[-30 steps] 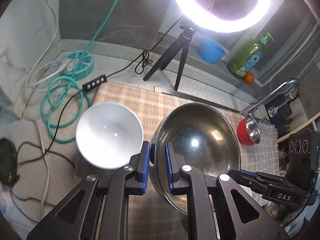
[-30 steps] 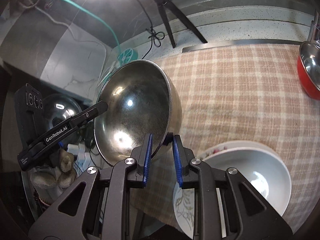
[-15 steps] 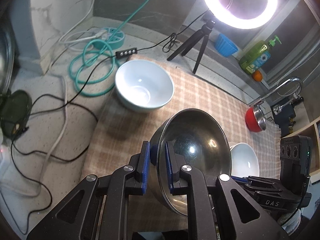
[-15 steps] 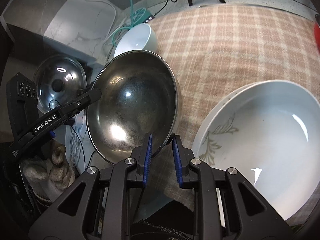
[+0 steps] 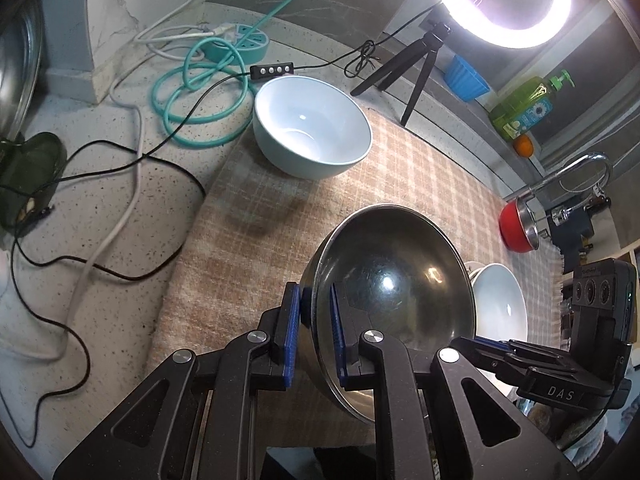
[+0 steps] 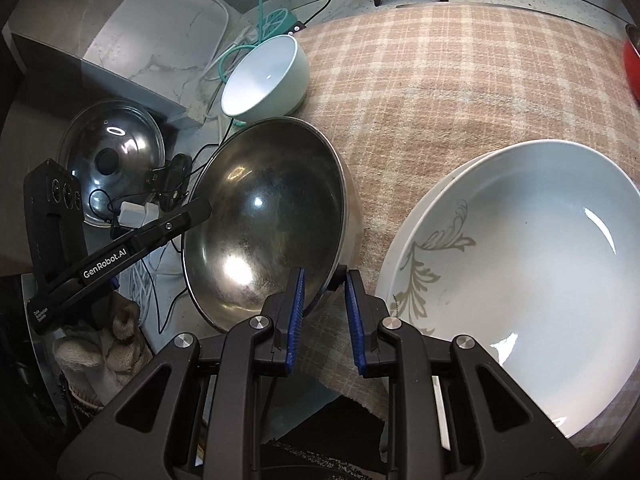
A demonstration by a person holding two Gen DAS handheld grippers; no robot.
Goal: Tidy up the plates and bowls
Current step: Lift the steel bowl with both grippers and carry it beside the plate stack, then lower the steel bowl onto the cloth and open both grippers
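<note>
steel bowl (image 5: 394, 280) sits lower centre of the left wrist view, tilted, held by its rim on two opposite sides, above the checked cloth (image 5: 420, 176) on the desk (image 5: 100, 240). cannot tell whether its base touches the cloth.

risks, judged:
- both grips are thin rim pinches on smooth metal. if one hand drops or twists out of step with the other, the rim could slide out of the pads and the bowl would tip.
- in the right wrist view the steel bowl is just beside the white bowl stacked on a leaf-patterned plate (image 6: 424, 264), lower right. a sideways drift could knock steel against ceramic.
- pale blue bowl (image 5: 312, 128), upper centre of the left view, is well apart; little hazard there.
- cables (image 5: 132, 160) lie off the cloth to the left; setting down there would leave the bowl rocking.

tongs:
- left tongs (image 5: 314, 334): nearly closed, blue pads pinching the near rim of the steel bowl.
- right tongs (image 6: 324, 312): narrow gap, rim between the pads, pinching it from the opposite side.
</note>
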